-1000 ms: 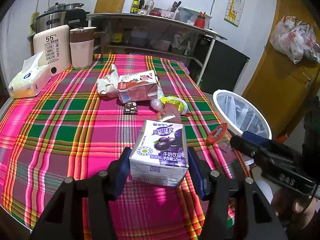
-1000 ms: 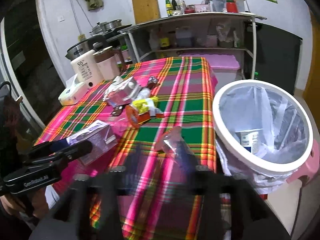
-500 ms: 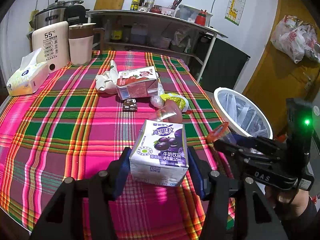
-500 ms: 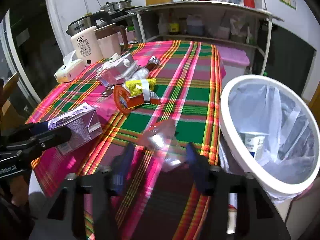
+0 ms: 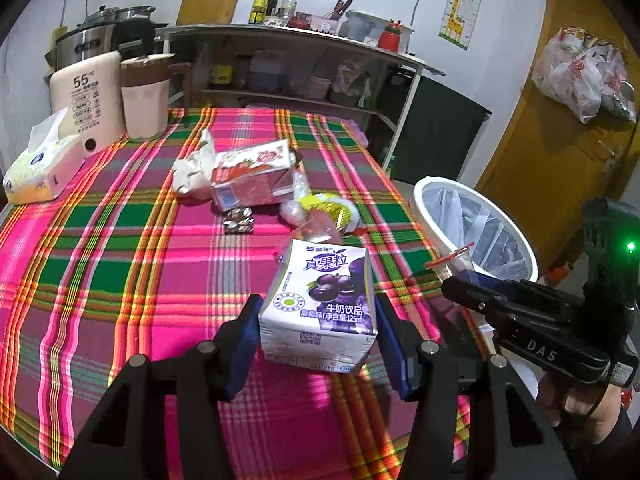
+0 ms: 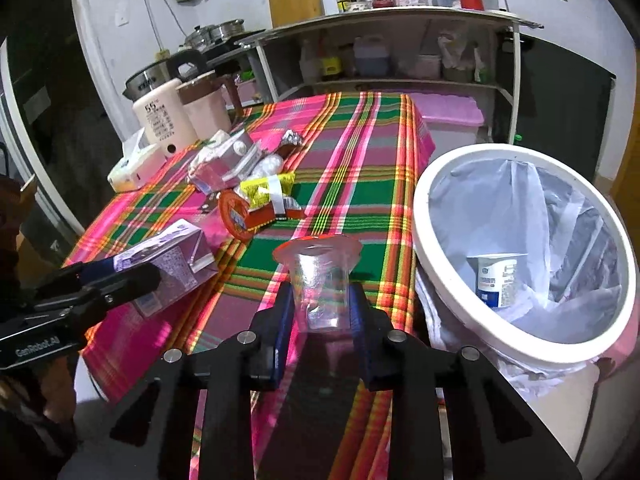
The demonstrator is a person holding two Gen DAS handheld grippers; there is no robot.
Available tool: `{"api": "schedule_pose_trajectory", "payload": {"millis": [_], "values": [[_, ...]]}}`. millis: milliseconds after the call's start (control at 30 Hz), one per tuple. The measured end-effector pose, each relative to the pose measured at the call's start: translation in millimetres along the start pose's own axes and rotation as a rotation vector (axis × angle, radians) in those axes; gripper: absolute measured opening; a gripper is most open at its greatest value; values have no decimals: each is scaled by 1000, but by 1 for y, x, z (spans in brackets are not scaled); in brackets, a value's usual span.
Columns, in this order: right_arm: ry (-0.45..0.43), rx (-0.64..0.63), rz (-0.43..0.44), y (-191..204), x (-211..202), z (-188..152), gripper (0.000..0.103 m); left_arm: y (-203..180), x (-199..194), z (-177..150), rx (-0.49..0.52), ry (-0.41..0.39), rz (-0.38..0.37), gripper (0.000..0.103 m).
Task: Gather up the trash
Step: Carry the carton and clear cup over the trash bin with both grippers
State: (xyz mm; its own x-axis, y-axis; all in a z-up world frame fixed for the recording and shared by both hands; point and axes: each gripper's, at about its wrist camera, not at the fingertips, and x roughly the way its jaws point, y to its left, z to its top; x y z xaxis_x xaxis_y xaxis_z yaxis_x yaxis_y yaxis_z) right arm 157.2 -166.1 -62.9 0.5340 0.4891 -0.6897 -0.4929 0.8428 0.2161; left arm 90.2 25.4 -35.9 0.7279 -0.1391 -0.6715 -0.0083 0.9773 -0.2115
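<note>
The left gripper [image 5: 318, 328] clamps the purple milk carton [image 5: 320, 304]; the right gripper [image 6: 320, 316], jaws closing on the clear plastic cup [image 6: 320, 280], next carries it to the white-rimmed bin [image 6: 524, 344] at three o'clock.

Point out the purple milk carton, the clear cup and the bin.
purple milk carton [image 5: 320, 300], left wrist view, front face.
clear cup [image 6: 320, 280], right wrist view, side wall.
bin [image 6: 432, 280], right wrist view, white rim.

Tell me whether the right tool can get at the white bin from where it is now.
Probably yes. The right tool, its jaws closing on the clear plastic cup, sits just beside the white bin, whose open mouth faces it with nothing between them. Only a yogurt cup lies inside.
</note>
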Motion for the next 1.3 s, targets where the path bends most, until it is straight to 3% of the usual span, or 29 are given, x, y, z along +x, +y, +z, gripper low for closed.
{"api": "schedule_pose_trajectory", "payload": {"millis": [267,733,1300], "values": [[-42,31,-16,-12,-22,4,28,-22,1,14,39,-21,-39,57],[-100,118,-129,-66,-54,6,28,-80,22,40,133,-37,-138,57],[-74,207,-217,-121,-59,-1,29,-140,63,56,234,0,-242,57]]}}
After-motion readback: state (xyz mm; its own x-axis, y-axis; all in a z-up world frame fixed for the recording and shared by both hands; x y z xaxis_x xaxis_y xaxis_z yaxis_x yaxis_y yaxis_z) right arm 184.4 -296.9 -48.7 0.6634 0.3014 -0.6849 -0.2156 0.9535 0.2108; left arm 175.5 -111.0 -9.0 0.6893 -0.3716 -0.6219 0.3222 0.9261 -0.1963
